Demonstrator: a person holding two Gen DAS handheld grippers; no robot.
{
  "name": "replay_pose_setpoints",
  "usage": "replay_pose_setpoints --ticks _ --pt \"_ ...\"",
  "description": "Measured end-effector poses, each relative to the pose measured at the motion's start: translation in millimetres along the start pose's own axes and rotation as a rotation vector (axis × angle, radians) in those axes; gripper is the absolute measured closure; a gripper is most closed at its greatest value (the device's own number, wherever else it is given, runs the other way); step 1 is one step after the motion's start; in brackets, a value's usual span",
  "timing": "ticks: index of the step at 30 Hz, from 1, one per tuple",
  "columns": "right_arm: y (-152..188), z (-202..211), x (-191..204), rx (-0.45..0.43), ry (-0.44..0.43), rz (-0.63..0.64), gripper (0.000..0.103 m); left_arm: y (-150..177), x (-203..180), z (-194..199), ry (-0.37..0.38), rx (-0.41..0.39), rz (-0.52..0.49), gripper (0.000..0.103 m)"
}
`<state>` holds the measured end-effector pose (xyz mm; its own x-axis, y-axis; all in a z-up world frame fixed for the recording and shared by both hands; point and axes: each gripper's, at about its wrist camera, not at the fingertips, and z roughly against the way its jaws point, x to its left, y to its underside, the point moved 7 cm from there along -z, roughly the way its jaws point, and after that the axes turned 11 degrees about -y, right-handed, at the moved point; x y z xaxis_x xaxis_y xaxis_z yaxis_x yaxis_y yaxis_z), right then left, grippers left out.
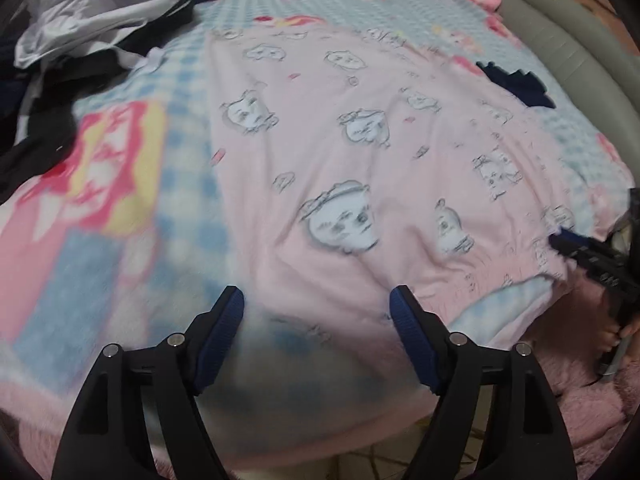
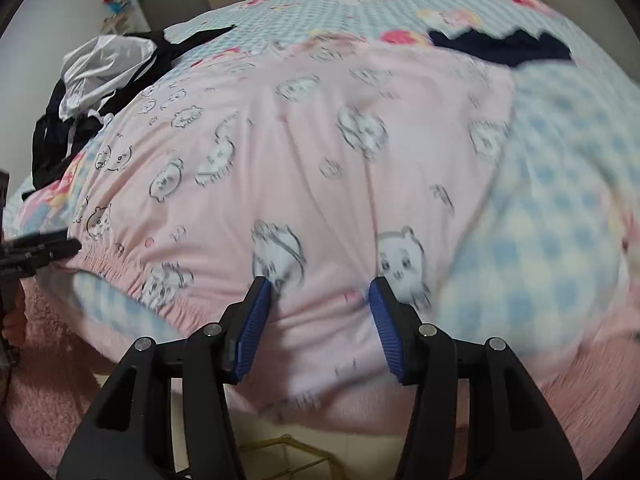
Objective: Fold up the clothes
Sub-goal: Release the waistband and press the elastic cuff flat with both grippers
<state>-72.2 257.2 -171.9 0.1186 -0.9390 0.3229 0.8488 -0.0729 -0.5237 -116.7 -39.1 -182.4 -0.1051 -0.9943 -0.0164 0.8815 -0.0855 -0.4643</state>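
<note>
pink garment [image 2: 320,152] spread ahead, right tongs [image 2: 318,292] over hem

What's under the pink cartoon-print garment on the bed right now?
The pink garment lies spread on the blue checked bedspread, which shows around it and below its gathered waistband. Whatever lies beneath its middle is covered. The dark garment sits at its far edge; overlap there is unclear.
</note>
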Motion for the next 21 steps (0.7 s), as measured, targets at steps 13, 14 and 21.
replay_pose_setpoints --ticks 13,14,21 --pt "-93.2 -10.2 -4.0 -0.058 0.141 0.063 0.050 -106.9 -26.6 -17.1 -0.006 -0.153 -0.079 0.026" --pt "-93.0 -18.0 -17.3 -0.043 0.144 0.032 0.050 -102.2 -20.9 -30.1 -0.003 -0.114 -0.069 0.026" --pt "-57.2 -15.1 -69.7 -0.015 0.145 -0.004 0.053 -64.9 30.2 -41.7 0.026 -0.068 0.057 0.027"
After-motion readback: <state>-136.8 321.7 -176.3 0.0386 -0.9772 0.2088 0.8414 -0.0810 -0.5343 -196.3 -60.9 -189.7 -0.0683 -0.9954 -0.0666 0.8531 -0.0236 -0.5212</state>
